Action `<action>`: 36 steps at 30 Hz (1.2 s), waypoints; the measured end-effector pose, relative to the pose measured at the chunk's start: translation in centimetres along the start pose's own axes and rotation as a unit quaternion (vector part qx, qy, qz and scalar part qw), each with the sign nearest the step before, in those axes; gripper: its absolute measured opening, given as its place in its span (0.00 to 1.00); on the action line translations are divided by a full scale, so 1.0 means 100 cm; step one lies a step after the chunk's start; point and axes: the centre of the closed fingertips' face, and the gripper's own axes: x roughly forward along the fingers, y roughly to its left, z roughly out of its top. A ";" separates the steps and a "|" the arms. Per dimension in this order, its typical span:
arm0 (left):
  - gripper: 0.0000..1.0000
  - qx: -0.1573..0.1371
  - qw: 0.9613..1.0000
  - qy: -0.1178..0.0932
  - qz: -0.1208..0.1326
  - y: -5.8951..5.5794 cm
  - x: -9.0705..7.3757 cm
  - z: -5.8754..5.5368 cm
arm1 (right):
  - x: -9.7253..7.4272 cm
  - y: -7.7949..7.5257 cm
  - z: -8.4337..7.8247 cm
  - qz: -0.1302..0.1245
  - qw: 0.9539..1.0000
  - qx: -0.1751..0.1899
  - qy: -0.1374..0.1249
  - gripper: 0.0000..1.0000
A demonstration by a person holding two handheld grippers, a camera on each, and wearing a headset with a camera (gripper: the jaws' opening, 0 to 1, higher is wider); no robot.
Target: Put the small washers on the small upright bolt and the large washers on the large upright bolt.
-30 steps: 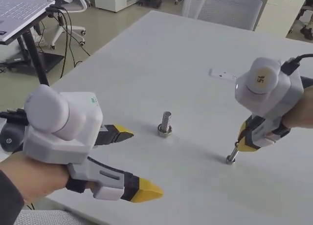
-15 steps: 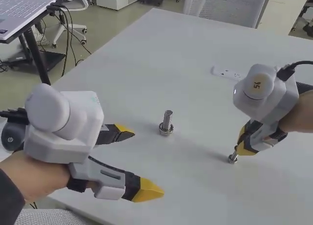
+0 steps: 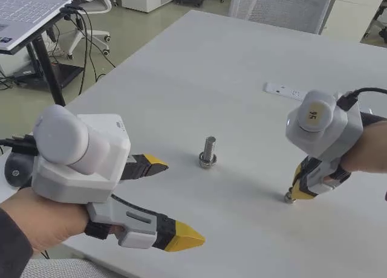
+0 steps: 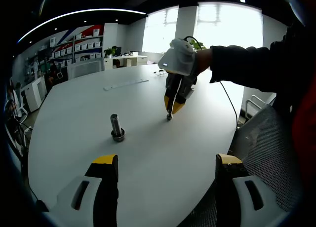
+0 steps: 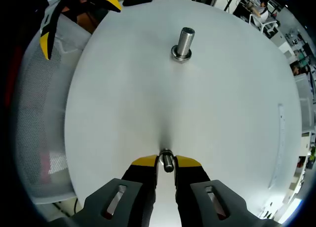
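A large bolt [image 3: 208, 152] stands mid-table [image 3: 211, 66], between both grippers. The right gripper [image 3: 300, 190] pinches the small bolt [image 3: 289, 197] in narrow jaws; the left gripper [image 3: 178, 200] gapes wide.

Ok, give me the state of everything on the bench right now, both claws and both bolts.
Left yellow-tipped claw, open wide, holding nothing, at the white table's near edge.
Right yellow-tipped claw, narrowed around the small bolt; grip unclear.
Small steel bolt, upright between the right claw's tips.
Large threaded steel bolt, upright, untouched, metal ring at its foot.
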 end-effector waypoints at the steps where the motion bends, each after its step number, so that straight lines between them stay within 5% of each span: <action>1: 0.80 0.000 1.000 0.000 0.000 0.000 0.000 0.000 | 0.001 0.000 0.000 0.001 1.000 0.000 0.001 0.14; 22: 0.80 -0.002 1.000 0.001 0.000 0.001 0.001 0.000 | 0.011 0.000 0.000 0.007 1.000 0.006 0.005 0.14; 36: 0.80 0.000 1.000 0.001 -0.002 -0.002 0.000 -0.001 | 0.008 0.004 0.002 0.007 1.000 0.022 -0.005 0.27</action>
